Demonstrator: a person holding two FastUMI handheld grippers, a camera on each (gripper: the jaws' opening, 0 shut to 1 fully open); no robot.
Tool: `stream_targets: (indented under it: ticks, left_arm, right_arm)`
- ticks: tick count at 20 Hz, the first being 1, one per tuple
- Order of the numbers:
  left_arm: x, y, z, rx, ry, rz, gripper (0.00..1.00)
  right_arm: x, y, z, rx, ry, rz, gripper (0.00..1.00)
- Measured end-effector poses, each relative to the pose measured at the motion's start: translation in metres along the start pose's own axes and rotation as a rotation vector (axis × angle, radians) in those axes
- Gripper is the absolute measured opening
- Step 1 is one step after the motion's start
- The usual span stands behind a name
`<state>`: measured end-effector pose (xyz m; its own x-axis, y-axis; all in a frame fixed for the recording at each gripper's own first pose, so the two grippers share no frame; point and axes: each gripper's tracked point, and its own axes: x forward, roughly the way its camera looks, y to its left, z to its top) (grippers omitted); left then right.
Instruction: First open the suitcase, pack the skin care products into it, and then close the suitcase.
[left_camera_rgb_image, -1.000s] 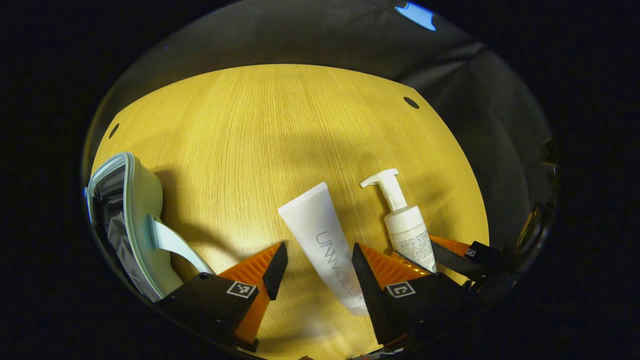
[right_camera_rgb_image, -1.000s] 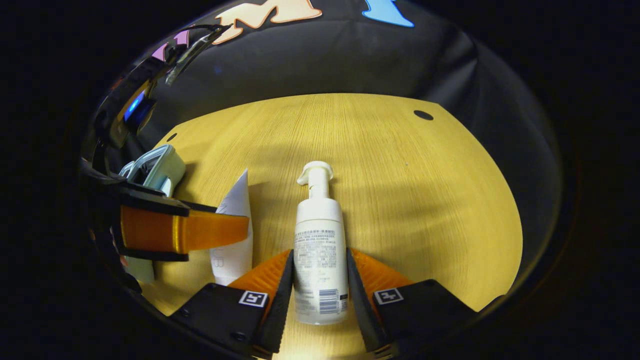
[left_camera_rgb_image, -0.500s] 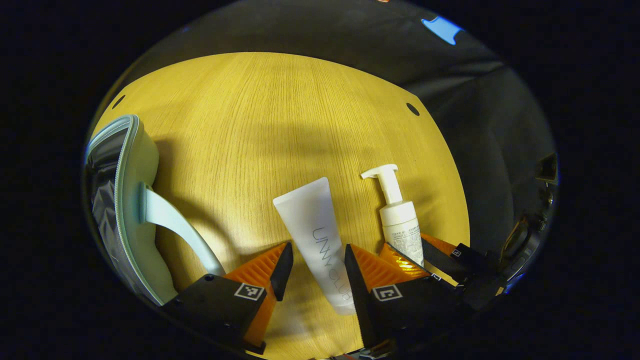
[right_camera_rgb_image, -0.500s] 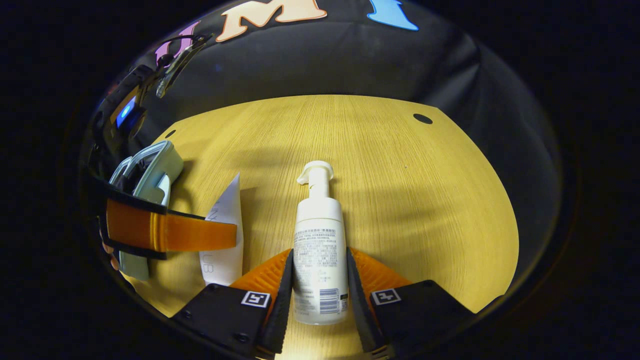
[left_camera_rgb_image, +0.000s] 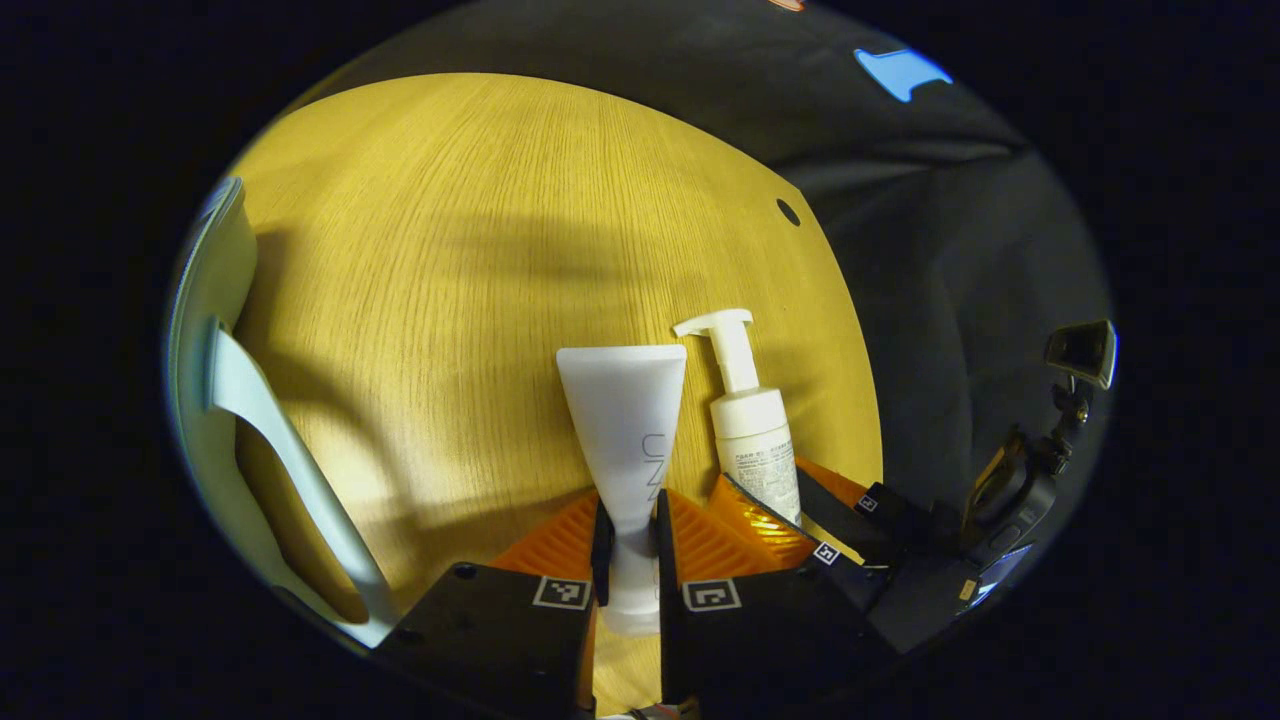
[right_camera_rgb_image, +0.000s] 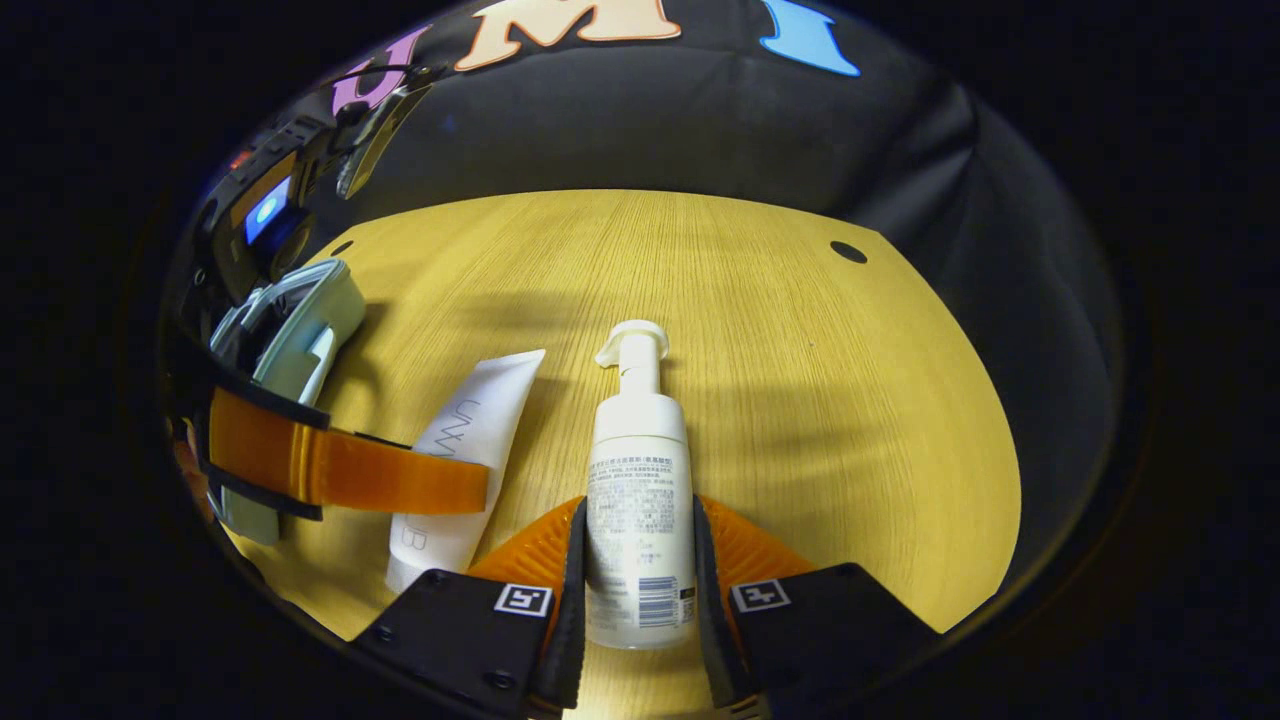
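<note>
A white squeeze tube (left_camera_rgb_image: 622, 420) lies on the wooden table (left_camera_rgb_image: 450, 250), and my left gripper (left_camera_rgb_image: 630, 525) is shut on its lower end. Beside it lies a white pump bottle (left_camera_rgb_image: 750, 430), its body held by the other gripper at the right. In the right gripper view my right gripper (right_camera_rgb_image: 637, 515) is shut on the pump bottle (right_camera_rgb_image: 638, 470), nozzle pointing away. The tube (right_camera_rgb_image: 465, 445) lies to its left, under a finger of the left gripper (right_camera_rgb_image: 350, 470). The pale green suitcase (left_camera_rgb_image: 215, 400) with its handle stands at the left edge.
The suitcase (right_camera_rgb_image: 295, 325) sits at the table's left side in the right gripper view. The table (right_camera_rgb_image: 800, 400) runs on behind and to the right of the bottle, with a small round hole (right_camera_rgb_image: 848, 251) near its far corner. Black cloth wall stands behind.
My left gripper moved forward over the tube and its fingers went from wide open to shut on it. The tube turned to lie along the fingers. The right gripper stayed shut on the bottle.
</note>
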<state>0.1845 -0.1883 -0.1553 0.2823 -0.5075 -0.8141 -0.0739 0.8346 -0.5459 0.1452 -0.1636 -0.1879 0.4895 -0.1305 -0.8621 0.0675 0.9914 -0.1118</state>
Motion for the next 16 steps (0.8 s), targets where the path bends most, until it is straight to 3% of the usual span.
stream_targets:
  ticks: [3, 6, 10, 14, 16]
  left_arm:
    - [-0.004, 0.005, 0.003, 0.032, -0.009, 0.012, 0.1]
    - [-0.026, 0.008, 0.013, 0.077, -0.041, 0.031, 0.07]
    - [-0.108, -0.015, 0.037, 0.081, -0.133, -0.073, 0.07]
    - [-0.197, 0.016, 0.057, 0.103, -0.266, -0.055, 0.07]
    - [-0.22, 0.054, 0.054, 0.073, -0.29, -0.006, 0.07]
  right_arm:
    - [0.0, -0.001, 0.0, -0.005, -0.008, -0.006, 0.5]
    - [-0.001, 0.001, -0.001, -0.006, -0.011, -0.009, 0.48]
    - [-0.001, 0.0, 0.0, 0.015, -0.013, -0.004, 0.47]
    - [-0.002, 0.009, -0.001, 0.087, -0.009, 0.071, 0.48]
    - [-0.009, 0.017, 0.013, 0.124, -0.039, 0.125, 0.47]
